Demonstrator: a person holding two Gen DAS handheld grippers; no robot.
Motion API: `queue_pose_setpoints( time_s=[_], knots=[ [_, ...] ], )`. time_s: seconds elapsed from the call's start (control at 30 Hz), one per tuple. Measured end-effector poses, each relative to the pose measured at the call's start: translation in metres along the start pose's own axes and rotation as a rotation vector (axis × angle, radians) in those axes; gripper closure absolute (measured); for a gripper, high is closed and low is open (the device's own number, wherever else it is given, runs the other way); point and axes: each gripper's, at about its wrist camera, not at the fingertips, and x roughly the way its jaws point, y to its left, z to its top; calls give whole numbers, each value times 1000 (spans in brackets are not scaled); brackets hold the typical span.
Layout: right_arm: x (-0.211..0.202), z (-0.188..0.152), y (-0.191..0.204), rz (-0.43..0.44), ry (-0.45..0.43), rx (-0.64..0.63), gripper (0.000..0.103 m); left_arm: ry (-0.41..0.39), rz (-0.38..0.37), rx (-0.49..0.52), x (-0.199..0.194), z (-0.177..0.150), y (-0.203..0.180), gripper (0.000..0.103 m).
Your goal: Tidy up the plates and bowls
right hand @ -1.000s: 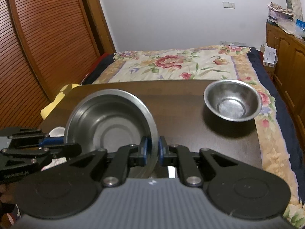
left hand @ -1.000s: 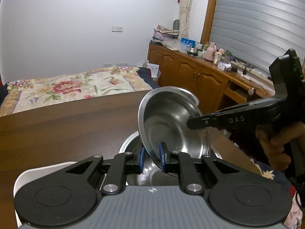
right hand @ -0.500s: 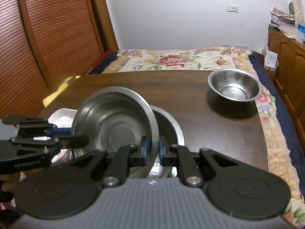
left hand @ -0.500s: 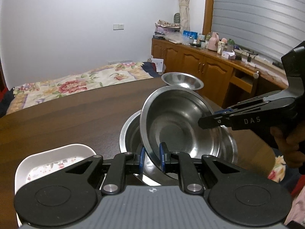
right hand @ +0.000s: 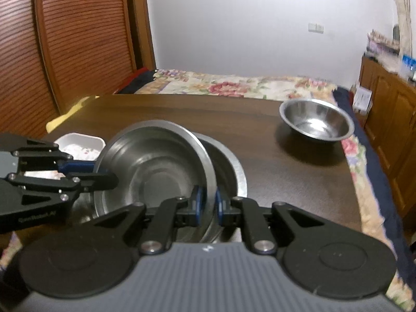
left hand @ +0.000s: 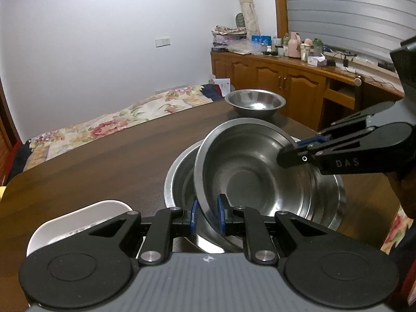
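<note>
small steel bowl (right hand: pixel 316 121) far corner, white dish (left hand: pixel 78 223) beside claws

Dark table (right hand: pixel 286 176); steel bowls (right hand: pixel 316 122), white dish (right hand: pixel 80 144)

Right gripper (right hand: pixel 207 204) pinching tilted steel bowl (right hand: pixel 153 166) rim, left gripper (right hand: pixel 104 175) gripping opposite rim

Both wrist views look close along their fingers from opposite sides, sharing the tilted steel bowl (left hand: pixel 249 179) (right hand: pixel 153 163).
</note>
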Motion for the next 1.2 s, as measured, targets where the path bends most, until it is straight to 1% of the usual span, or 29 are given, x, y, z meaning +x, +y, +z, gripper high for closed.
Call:
queue_pose_setpoints(
  time_s=[0.1, 0.3, 0.5, 0.63, 0.83, 1.0, 1.2],
  knots=[
    [0, 0, 1, -8, -6, -17, 90, -8, 19, 16, 2, -2, -2, 86],
    [0, 1, 4, -14, 2, -76, 89, -15, 26, -1, 3, -3, 0, 86],
    [2, 6, 5, -5, 29, -101, 89, -18, 11, -49, 5, -3, 6, 86],
    [3, 9, 7, 4, 49, -121, 89, -19, 9, -61, 4, -3, 7, 86],
    [3, 10, 8, 7, 47, -114, 88, -20, 10, -76, 4, -4, 9, 86],
    [2, 14, 0, 42, 44, -56, 88, -17, 13, -74, 5, -4, 10, 86],
    [-1, 12, 1, 29, 26, -63, 88, -16, 14, -73, 6, -3, 9, 85]
  ],
)
